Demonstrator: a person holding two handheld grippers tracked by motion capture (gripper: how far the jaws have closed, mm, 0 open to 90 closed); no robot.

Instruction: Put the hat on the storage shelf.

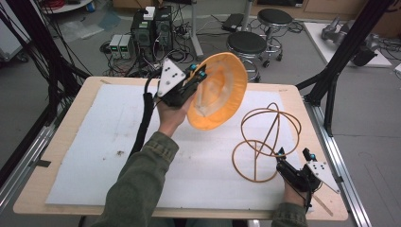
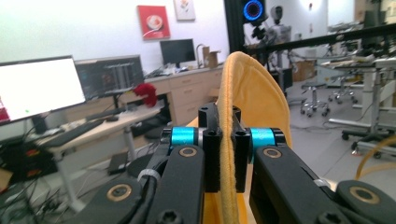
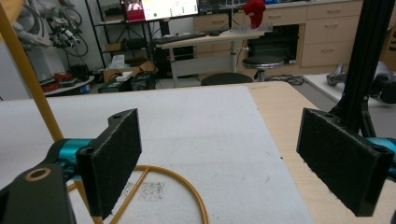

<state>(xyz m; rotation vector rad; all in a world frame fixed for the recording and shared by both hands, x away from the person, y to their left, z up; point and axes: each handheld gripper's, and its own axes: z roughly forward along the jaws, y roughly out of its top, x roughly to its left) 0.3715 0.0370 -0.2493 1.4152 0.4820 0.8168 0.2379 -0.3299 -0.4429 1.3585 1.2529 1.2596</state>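
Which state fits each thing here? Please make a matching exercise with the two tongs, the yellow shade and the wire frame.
Things:
1. left tongs
2. right tongs
3. yellow fabric shade
4. round wire frame

States:
A. stands on the white mat
B. jaws wide apart, holding nothing
C. lifted above the table, gripped at its rim
D. shut on a fabric rim

Pairs: 1-D, 2-B, 3-C, 4-A

Soft matt orange cloth cap (image 1: 218, 91) (thick stitched rim), glossy thin wire frame (image 1: 265, 142), pale wood tabletop (image 1: 75, 113), rough white foam sheet (image 1: 113, 142).
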